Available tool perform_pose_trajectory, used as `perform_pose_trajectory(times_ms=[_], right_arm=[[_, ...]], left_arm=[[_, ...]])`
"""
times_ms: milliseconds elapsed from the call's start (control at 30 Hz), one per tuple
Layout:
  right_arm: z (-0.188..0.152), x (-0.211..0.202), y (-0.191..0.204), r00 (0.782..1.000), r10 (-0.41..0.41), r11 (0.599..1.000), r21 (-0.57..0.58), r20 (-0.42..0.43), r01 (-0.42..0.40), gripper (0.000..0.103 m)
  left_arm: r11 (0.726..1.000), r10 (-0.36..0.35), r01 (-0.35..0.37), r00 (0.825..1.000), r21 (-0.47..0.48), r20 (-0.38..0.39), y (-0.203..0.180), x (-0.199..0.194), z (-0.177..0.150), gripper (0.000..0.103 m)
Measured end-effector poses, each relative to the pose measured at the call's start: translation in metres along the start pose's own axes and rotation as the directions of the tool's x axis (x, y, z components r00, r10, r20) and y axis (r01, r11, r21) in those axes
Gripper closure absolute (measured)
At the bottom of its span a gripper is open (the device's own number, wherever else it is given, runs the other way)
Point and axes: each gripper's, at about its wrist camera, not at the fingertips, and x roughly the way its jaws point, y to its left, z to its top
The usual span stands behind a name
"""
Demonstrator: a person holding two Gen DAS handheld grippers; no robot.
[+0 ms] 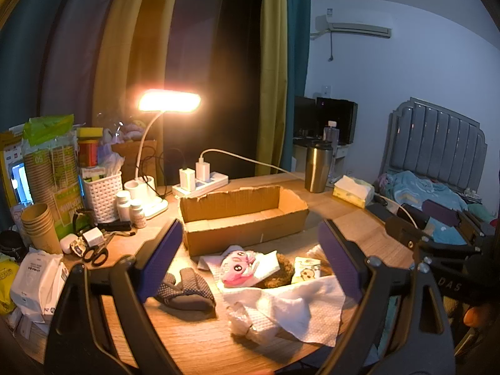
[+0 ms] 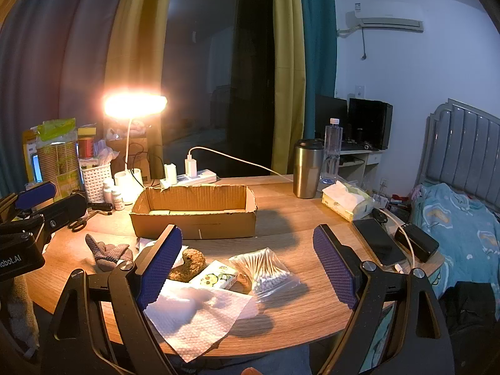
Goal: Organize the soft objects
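Observation:
An open cardboard box (image 1: 243,215) (image 2: 193,212) sits mid-table with nothing visible inside. In front of it lie a grey knitted glove (image 1: 186,290) (image 2: 107,253), a pink plush toy (image 1: 239,265), a brown fuzzy item (image 1: 279,272) (image 2: 187,264), a small tissue pack (image 1: 306,268) (image 2: 215,275), a bag of cotton swabs (image 2: 268,270) and white paper towel (image 1: 287,309) (image 2: 193,312). My left gripper (image 1: 250,259) is open above the pile, holding nothing. My right gripper (image 2: 247,265) is open over the same pile, also holding nothing.
A lit desk lamp (image 1: 168,101), power strip (image 1: 200,184), white basket (image 1: 103,197), paper cups (image 1: 40,228), scissors (image 1: 97,254) and pill bottles crowd the back left. A steel tumbler (image 2: 307,168), tissue box (image 2: 347,200), phone (image 2: 378,245) and bed (image 2: 462,225) stand right.

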Motion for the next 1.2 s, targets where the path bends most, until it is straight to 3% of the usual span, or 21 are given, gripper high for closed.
perform_pose_trajectory(times_ms=[1200], right_arm=[[-0.0002,-0.0001,0.0010,1.000,0.002,1.000,0.002,-0.005,-0.002,0.015]], left_arm=[[1.000,-0.003,0.003,1.000,-0.002,-0.005,0.0002,0.0006,-0.0017,0.014]])
